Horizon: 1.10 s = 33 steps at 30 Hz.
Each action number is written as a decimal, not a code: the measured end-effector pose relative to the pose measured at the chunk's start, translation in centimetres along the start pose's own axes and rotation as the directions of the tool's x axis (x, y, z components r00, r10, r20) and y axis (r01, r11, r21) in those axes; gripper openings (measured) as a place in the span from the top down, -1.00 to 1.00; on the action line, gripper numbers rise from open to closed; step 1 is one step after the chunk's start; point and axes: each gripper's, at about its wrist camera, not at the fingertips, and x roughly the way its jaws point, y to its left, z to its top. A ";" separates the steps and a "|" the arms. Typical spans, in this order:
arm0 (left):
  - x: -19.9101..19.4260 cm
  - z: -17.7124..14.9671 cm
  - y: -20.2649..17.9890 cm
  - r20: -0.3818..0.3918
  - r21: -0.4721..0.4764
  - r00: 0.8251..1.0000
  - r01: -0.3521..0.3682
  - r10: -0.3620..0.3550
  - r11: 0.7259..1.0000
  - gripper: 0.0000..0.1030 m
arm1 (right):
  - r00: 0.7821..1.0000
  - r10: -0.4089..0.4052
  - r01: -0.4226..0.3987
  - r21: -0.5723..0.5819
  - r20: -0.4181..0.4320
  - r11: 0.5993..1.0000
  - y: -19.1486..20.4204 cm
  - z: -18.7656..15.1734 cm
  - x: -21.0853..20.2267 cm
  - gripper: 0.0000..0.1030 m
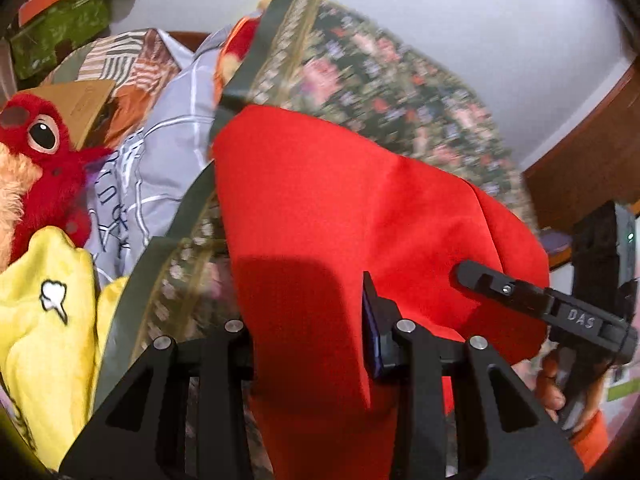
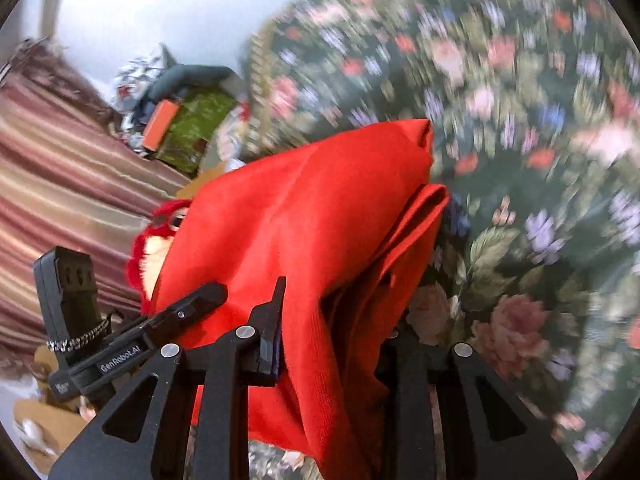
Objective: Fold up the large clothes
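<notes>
A large red garment (image 1: 328, 208) hangs bunched between both grippers, lifted above a dark floral bedspread (image 1: 384, 80). My left gripper (image 1: 312, 320) is shut on the red cloth; only its right finger (image 1: 374, 328) shows, the left one is under the fabric. The right gripper (image 1: 540, 300) shows at the lower right of the left wrist view, against the cloth. In the right wrist view my right gripper (image 2: 332, 320) is shut on the red garment (image 2: 312, 216), folds draping over its right finger. The left gripper (image 2: 180, 312) shows at the lower left there, touching the cloth.
A red plush toy (image 1: 36, 152), a yellow plush (image 1: 48, 320) and a grey printed pillow (image 1: 160, 152) lie at the left. The floral bedspread (image 2: 520, 160) fills the right. A striped curtain (image 2: 60, 176) and a green box (image 2: 188, 128) are at the left.
</notes>
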 end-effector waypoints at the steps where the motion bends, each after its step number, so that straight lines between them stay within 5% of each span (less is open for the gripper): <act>1: 0.9 0.0 0.4 -0.012 0.000 1.000 -0.024 0.024 1.000 0.31 | 1.000 -0.006 0.006 0.016 -0.010 1.000 -0.6 0.0 0.7 0.56; 3: 3.2 -0.3 1.8 -0.047 -0.008 0.996 -0.080 0.080 0.997 0.24 | 1.000 -0.020 0.020 0.007 -0.011 1.000 -1.3 -0.2 1.4 0.57; 5: 4.0 -0.8 3.3 -0.055 -0.047 0.997 -0.061 0.059 0.997 0.07 | 1.000 -0.022 0.021 -0.009 -0.009 1.000 -1.6 -0.4 1.3 0.56; 7: 3.7 -1.2 4.2 -0.045 -0.075 0.999 -0.033 0.030 0.997 -0.06 | 0.999 -0.038 0.037 -0.029 -0.020 0.999 -1.8 -0.7 1.1 0.55; 10: 2.7 -2.1 4.0 -0.032 -0.050 0.996 -0.088 0.087 0.995 -0.25 | 0.996 -0.086 0.085 -0.067 -0.014 0.994 -1.8 -1.5 0.2 0.49; 15: 0.0 -4.1 1.8 0.008 0.061 0.984 -0.177 0.177 0.982 -0.40 | 0.978 -0.206 0.206 -0.148 0.013 0.967 -1.8 -3.3 -1.3 0.18; 20: -2.2 -6.5 1.6 0.036 0.068 0.978 -0.210 0.208 0.975 -0.81 | 0.946 -0.323 0.320 -0.248 0.028 0.914 -0.8 -5.4 -2.5 -0.19; 28: -2.1 -11.6 0.2 -0.023 0.161 0.941 -0.329 0.336 0.931 -0.80 | 0.940 -0.340 0.332 -0.208 0.000 0.920 -0.1 -7.8 -5.5 -0.26; 33: -7.1 -12.7 -1.5 0.036 0.129 0.956 -0.294 0.292 0.947 -0.80 | 0.947 -0.314 0.321 -0.194 0.065 0.927 3.0 -8.6 -9.1 -0.26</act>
